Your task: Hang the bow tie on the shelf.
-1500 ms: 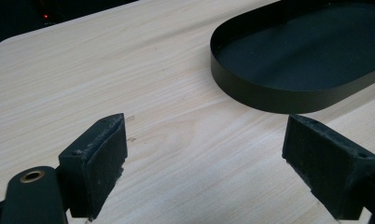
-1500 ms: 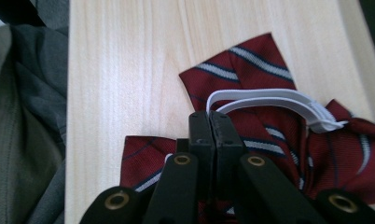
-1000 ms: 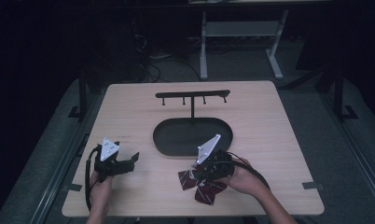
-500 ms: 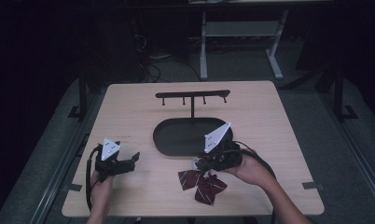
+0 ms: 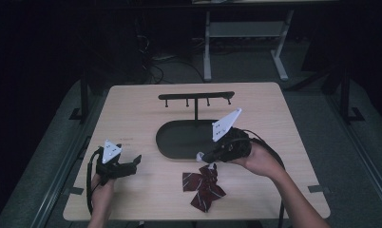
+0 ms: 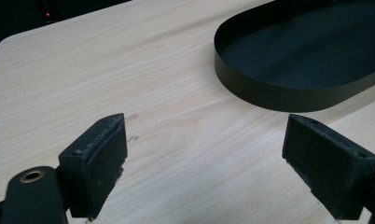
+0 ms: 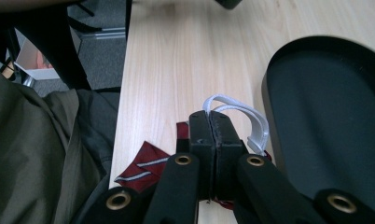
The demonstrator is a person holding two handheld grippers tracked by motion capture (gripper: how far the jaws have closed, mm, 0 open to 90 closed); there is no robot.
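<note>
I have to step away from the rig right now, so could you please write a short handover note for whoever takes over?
Right tool: shut on the white elastic loop of the maroon bow tie, near the tray's front edge.
Left tool: open, holding nothing, low over the table at front left.
Bow tie: mostly lying on the table in front of the black oval tray.
Hook stand: hooks bare.
Done: loop gripped.
Left, probably: lift the bow tie and hang its loop on a hook.

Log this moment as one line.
right tool: shut on white strap of bow tie | left tool: open, idle | tray: empty
</note>
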